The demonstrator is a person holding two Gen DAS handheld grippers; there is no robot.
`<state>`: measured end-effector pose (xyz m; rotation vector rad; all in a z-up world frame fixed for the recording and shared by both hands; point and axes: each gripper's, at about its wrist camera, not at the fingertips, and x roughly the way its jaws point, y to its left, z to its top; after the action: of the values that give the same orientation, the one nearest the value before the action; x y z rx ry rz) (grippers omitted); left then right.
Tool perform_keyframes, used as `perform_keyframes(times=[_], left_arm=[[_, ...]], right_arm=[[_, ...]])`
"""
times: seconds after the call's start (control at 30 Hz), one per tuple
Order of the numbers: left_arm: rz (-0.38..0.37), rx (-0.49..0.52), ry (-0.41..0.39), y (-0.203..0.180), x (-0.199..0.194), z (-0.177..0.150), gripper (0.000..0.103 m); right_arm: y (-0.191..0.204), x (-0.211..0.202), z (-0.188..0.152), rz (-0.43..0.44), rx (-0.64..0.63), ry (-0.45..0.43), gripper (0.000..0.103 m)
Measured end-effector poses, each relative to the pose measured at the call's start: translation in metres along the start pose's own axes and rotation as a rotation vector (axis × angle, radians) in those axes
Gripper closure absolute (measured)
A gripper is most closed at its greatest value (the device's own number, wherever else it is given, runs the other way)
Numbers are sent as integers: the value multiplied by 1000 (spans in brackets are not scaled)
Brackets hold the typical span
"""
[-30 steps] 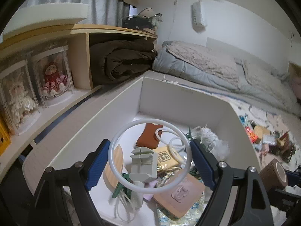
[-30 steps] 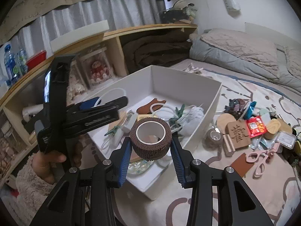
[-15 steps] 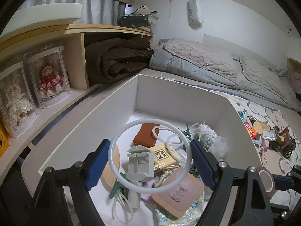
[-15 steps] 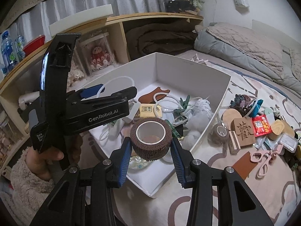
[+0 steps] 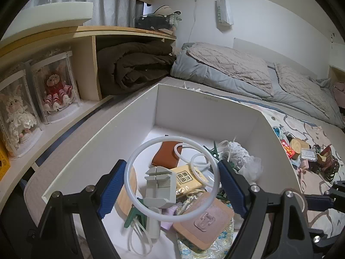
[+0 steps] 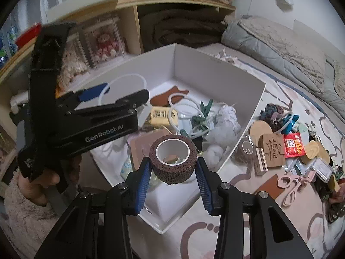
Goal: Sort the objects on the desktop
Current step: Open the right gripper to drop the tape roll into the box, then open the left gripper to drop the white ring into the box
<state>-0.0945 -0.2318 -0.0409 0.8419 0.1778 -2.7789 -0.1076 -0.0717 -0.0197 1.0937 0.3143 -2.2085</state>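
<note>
My left gripper [image 5: 172, 185] is shut on a thin white ring [image 5: 211, 168] and holds it above the open white box [image 5: 207, 112], which holds several small items. My right gripper [image 6: 173, 177] is shut on a brown tape roll [image 6: 172, 172] and holds it over the box's near corner [image 6: 163, 222]. The left gripper [image 6: 120, 99] with the ring also shows in the right wrist view, over the box's left side.
Loose small objects [image 6: 291, 149] lie on the patterned mat right of the box, with pink scissors [image 6: 291, 185]. A wooden shelf [image 5: 86, 69] with boxed dolls stands left. A bed with grey bedding [image 5: 248, 75] lies behind.
Both grippers moved in over the box, still holding the ring and the tape roll. The right gripper now sits lower and closer to the box's near corner.
</note>
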Motion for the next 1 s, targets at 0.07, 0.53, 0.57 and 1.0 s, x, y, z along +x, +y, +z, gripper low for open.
perform_keyframes(times=[0.07, 0.53, 0.57, 1.0], left_arm=[[-3, 0, 4, 0, 1, 0, 18], [-22, 79, 110, -6, 12, 0, 18], [-26, 82, 115, -6, 12, 0, 18], [5, 243, 189, -7, 20, 5, 18]], right_arm=[[-1, 4, 0, 7, 5, 23, 60], [3, 3, 2, 13, -14, 91, 60], [3, 2, 1, 11, -16, 91, 60], [-2, -15, -3, 18, 1, 35, 60]])
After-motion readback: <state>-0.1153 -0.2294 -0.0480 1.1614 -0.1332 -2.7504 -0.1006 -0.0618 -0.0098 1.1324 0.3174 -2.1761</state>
